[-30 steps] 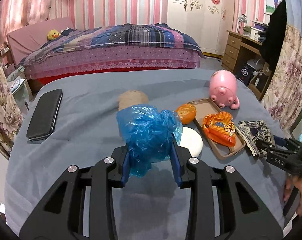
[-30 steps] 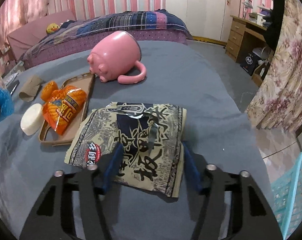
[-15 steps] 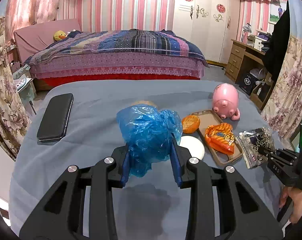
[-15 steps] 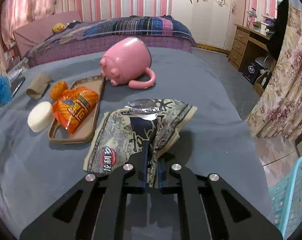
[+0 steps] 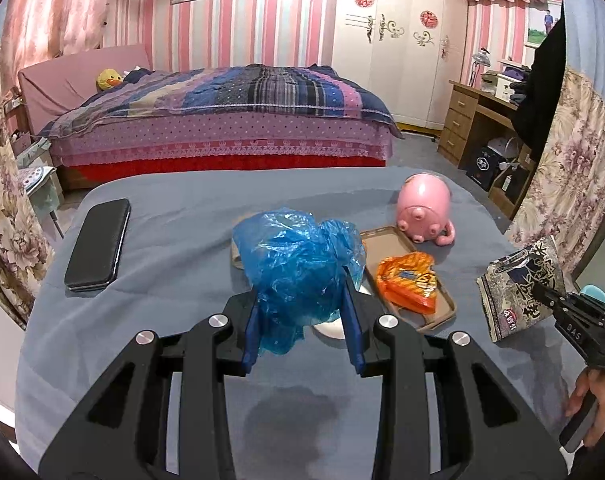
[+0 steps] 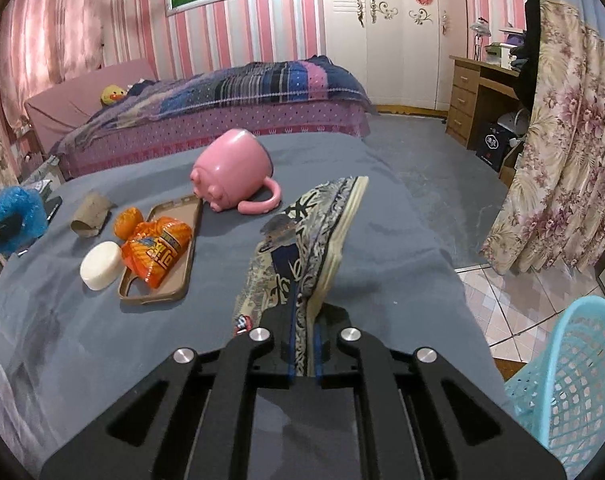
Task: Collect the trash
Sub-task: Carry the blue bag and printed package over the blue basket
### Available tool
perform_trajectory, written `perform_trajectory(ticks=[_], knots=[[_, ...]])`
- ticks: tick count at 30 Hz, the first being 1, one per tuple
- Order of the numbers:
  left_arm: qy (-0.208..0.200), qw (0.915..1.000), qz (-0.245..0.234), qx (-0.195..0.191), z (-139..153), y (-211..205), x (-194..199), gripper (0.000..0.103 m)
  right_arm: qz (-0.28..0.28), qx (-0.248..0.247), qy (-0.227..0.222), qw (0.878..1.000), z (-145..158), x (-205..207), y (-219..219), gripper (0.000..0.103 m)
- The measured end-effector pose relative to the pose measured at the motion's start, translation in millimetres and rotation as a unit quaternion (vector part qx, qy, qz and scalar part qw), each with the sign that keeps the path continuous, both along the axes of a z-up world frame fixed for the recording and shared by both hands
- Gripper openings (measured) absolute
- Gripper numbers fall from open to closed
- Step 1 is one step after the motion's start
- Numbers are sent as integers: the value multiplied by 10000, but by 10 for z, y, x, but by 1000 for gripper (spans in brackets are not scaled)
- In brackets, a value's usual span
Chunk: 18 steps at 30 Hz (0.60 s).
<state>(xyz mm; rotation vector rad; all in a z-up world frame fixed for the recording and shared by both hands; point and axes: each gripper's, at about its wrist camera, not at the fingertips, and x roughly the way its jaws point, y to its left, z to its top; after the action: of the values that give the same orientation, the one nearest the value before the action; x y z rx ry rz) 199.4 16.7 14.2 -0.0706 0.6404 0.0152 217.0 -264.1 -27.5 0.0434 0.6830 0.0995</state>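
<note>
**Two pieces of trash in hand, basket waiting on my right**

My right gripper point(image 6: 302, 354) has its fingers clamped tight on the patterned snack wrapper point(image 6: 302, 248), pinching it near one edge so the rest stands up folded above the grey surface point(image 6: 382, 248), clear of it. My left gripper point(image 5: 302, 332) has its fingers pressed in on a crumpled blue plastic bag point(image 5: 298, 268), which bulges out above them and hangs a little below.

The turquoise basket point(image 6: 574, 376) sits on the floor just off the surface's right edge, and I judge it to be where the trash belongs. To do this step well, I would carry the wrapper well over the rim before letting go: it is light and flat, so it may flutter or cling to a finger pad if I release it high or off centre. Opening wide and low inside the basket looks safer. The blue bag is springy film; I should keep my squeeze steady, since it could slip out as it uncrumples. I would bring it across after the right hand has cleared, so the two grippers do not crowd the basket mouth.

Not yet collected: the orange snack packet point(image 6: 158, 252) lying in a brown phone case point(image 6: 182, 280), and a cardboard tube point(image 6: 91, 216). The pink pig mug point(image 6: 232, 168), white soap bar point(image 6: 101, 265) and black phone point(image 5: 98, 246) do not look like trash to me.

Writing: the wrapper carries bold black Chinese characters and a small red round logo, the orange packet Chinese characters in white and blue; I cannot read either with certainty. My right gripper's body shows "DAS" point(image 5: 573, 327).
</note>
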Motion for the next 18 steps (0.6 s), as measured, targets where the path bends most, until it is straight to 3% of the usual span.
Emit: perform_trajectory(ticks=[10,18], knots=[[-132,9996,-239,61,114,-298,-63,33,59,76,-224,9997,150,-235,-116,6],[-92,9988,-459,174,16,-537,-53,33,105,293,-237,9992,213,-399,-275,6]])
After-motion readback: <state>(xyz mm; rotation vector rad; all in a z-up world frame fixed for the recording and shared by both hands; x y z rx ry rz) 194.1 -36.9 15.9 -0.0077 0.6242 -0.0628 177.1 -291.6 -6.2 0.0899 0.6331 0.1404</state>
